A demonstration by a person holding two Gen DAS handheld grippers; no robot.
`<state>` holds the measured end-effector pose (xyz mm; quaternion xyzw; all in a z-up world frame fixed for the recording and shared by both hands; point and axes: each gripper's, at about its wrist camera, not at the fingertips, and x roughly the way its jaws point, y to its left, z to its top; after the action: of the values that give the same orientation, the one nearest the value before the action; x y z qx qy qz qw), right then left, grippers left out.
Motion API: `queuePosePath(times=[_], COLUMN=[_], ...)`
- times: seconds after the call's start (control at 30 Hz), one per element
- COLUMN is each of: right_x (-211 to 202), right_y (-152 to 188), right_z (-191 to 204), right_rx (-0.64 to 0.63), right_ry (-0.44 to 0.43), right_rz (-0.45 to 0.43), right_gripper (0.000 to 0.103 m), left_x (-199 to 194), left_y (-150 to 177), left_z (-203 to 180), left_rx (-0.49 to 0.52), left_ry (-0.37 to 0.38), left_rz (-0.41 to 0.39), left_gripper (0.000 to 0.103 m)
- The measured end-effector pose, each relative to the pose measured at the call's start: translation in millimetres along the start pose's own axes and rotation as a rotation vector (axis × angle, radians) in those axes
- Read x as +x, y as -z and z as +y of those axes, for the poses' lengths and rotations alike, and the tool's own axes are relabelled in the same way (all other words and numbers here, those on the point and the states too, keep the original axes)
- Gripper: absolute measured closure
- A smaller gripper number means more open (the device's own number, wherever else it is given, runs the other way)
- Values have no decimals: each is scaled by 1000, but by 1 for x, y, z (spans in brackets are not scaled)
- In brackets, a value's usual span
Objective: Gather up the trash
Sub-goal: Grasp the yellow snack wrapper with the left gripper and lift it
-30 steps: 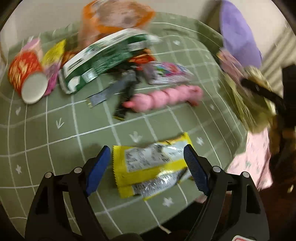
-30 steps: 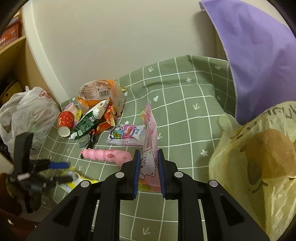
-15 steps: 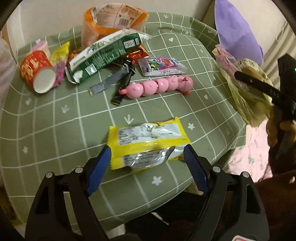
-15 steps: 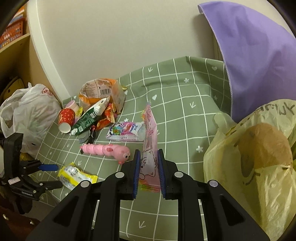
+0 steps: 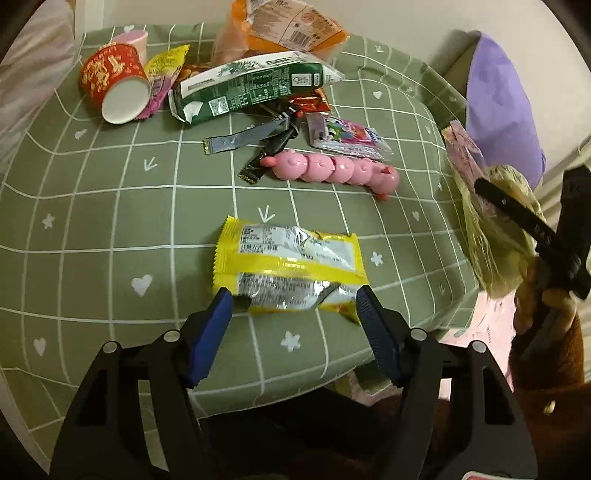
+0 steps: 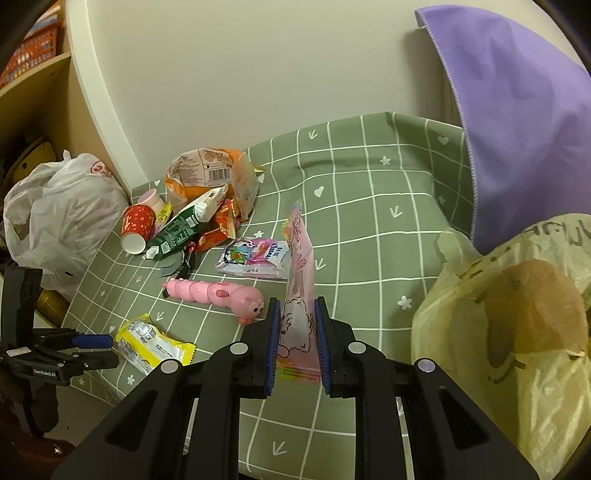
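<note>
a: where's the yellow wrapper (image 5: 288, 271) sitting?

b: flat on the table (image 5: 110, 229) with the green checked cloth, near its front edge, well this side of the pink caterpillar toy (image 5: 332, 171). the left gripper (image 5: 293, 301) is right over its near edge.

a: fingers on it?

b: not pressing. they've just been closing in, with the wrapper's near edge between them, but the blue fingertips (image 5: 221, 301) still stand spread at either end of it.

a: and the right gripper (image 6: 295, 332)?

b: its fingers are pinching a pink wrapper (image 6: 299, 288), which stands upright between them, beyond the toy's head as that camera sees it.

a: the rest of the trash?

b: piled behind the toy: a green packet (image 5: 251, 88), an orange bag (image 5: 284, 26) behind that, a red paper cup (image 5: 114, 88) lying on its side to the left, and a small colourful tissue pack (image 5: 347, 136) just beside the toy. a yellowish plastic bag (image 6: 517, 332) hangs off to the right of the pink wrapper.
</note>
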<state>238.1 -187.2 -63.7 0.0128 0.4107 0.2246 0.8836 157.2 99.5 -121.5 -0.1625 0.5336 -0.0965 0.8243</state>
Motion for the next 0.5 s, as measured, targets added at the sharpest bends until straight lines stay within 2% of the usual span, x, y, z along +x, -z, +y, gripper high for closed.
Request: queuePosePath(times=[0.13, 0.27, 0.5], right_x=[-2, -2, -3], right_y=[-1, -1, 6], right_z=[9, 7, -1], right_rx=[-32, -30, -7], right_ry=[-4, 3, 29], right_rz=[-5, 1, -8], right_gripper=[84, 84, 84], left_x=[16, 30, 40], left_y=[-15, -29, -35], left_z=[6, 0, -17], left_rx=[-86, -103, -87], left_ry=[3, -82, -192], left_rz=[-10, 5, 21], left_gripper=[39, 47, 51])
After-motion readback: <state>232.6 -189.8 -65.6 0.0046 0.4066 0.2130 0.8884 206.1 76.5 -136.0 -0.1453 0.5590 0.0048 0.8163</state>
